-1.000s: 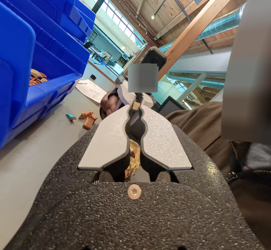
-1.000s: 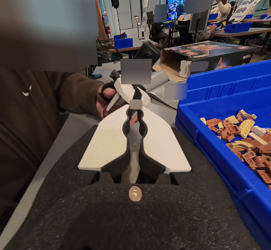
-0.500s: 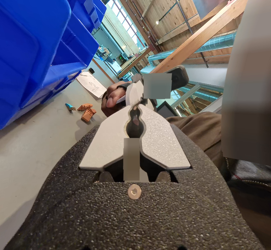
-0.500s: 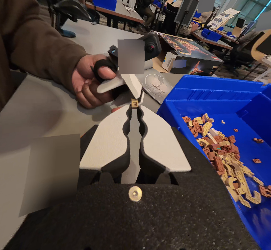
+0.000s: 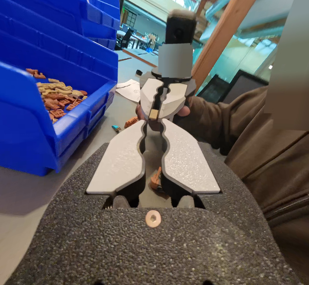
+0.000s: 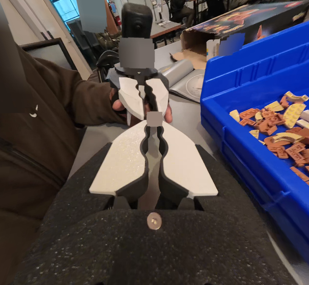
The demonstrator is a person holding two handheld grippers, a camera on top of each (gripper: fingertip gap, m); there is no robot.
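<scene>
Small tan brick point(image 5: 153, 114) pinched at the fingertips of the right tool point(image 5: 153, 115), pads point(image 5: 145, 109) pressed on both sides of it, held above the grey counter point(image 5: 117, 109). In the right wrist view the same fingertips point(image 6: 145, 127) partly covered by a blurred patch; narrow gap between them, brick not readable there. Left tool point(image 5: 153, 123) directly facing, tips just beside the brick, parted with a clear gap, nothing gripped. Orange-brown piece point(image 5: 156, 179) low between the left tool's fingers near their base, contact not resolvable. Hands point(image 5: 183, 110) wrapped round each tool, brown sleeves point(image 6: 66, 93) behind. On the counter near the tips: orange bricks point(image 5: 131, 121) and a teal piece point(image 5: 116, 128). Blue bin point(image 5: 70, 123) beside, filled with tan and red-brown bricks point(image 5: 58, 96). Farther off: white paper point(image 5: 128, 89), open booklet point(image 6: 184, 83), cardboard box point(image 6: 217, 31).
</scene>
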